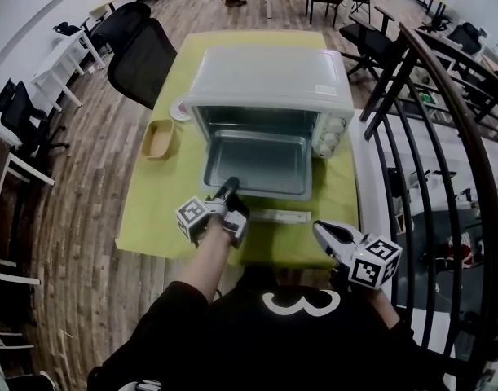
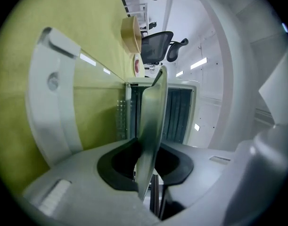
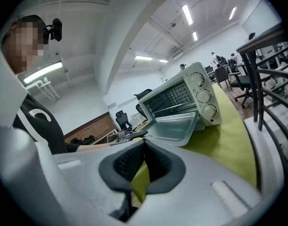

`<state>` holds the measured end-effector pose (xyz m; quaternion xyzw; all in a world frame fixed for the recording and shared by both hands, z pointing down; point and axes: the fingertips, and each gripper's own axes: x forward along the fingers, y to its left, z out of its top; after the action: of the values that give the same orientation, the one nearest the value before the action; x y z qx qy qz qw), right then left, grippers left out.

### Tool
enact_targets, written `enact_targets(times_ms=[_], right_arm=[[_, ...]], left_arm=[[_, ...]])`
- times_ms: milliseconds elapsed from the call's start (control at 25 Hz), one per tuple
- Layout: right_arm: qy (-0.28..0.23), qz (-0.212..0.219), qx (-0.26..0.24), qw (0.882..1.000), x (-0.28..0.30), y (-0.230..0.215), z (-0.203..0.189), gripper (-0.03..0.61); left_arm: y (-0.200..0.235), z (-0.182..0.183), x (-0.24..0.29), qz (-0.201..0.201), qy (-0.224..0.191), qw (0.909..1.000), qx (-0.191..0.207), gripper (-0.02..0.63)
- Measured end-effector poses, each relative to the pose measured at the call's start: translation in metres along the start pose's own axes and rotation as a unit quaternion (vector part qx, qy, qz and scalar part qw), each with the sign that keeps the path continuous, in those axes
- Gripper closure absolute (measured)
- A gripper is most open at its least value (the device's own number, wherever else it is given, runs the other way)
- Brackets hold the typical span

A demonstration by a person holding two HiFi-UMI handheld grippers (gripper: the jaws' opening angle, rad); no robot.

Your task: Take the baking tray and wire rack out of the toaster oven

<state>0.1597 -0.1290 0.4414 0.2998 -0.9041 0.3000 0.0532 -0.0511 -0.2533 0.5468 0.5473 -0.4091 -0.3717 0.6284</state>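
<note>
Firmly, the left gripper (image 1: pixel 229 188) pinches the near edge of the shiny rectangular metal baking tray (image 1: pixel 257 163). The tray sits about half out of the white box-shaped toaster oven (image 1: pixel 269 80), at the middle of the green tablecloth (image 1: pixel 151 210). The right gripper (image 1: pixel 320 230) is pressed together and empty, near right. I judge the tray partly out. The metal wire rack (image 3: pixel 176 98), probably the grid inside, is not yet taken out. No brand is readable.

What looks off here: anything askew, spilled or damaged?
Nothing stands out. The baking tray sits partway out of the toaster oven, its front rim clamped in the left tongs. No spill or damage shows on the green cloth.
</note>
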Motion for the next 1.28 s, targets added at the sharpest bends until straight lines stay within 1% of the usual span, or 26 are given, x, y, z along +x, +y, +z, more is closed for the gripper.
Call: enact_targets(times_ms=[120,280,480,560,640,840,920,1080,1280], right_arm=[[-0.003,0.006,-0.007,1.0,-0.005,0.01,-0.001,0.583],[-0.006,0.016,-0.018,1.0,-0.009,0.025,-0.001,0.583],[-0.011,0.036,-0.021,0.999,-0.009,0.043,-0.001,0.584],[-0.011,0.046,-0.024,0.999,-0.008,0.05,-0.002,0.583],[-0.012,0.055,-0.024,0.998,-0.003,0.059,-0.003,0.583],[-0.005,0.076,-0.024,0.997,0.02,0.074,-0.004,0.583],[0.002,0.081,-0.026,0.996,0.036,0.085,-0.003,0.583],[0.016,0.085,-0.024,0.996,0.083,0.121,0.0,0.583],[0.031,0.099,-0.017,0.994,0.109,0.124,-0.007,0.583]], left_arm=[[-0.002,-0.008,-0.017,-0.012,0.0,0.9999,-0.006,0.535],[-0.009,-0.013,-0.041,-0.021,-0.006,0.9998,0.0,0.535],[-0.018,-0.007,-0.075,-0.028,-0.023,0.9993,0.001,0.535],[-0.019,-0.004,-0.089,-0.03,-0.031,0.999,-0.006,0.535],[-0.027,0.0,-0.105,-0.039,-0.039,0.9983,-0.017,0.535],[-0.025,0.025,-0.144,-0.037,-0.067,0.997,-0.009,0.535],[-0.03,0.039,-0.161,-0.042,-0.078,0.9959,-0.018,0.535],[-0.039,0.091,-0.201,-0.049,-0.099,0.9934,-0.033,0.535],[-0.034,0.114,-0.215,-0.045,-0.12,0.9912,-0.035,0.535]])
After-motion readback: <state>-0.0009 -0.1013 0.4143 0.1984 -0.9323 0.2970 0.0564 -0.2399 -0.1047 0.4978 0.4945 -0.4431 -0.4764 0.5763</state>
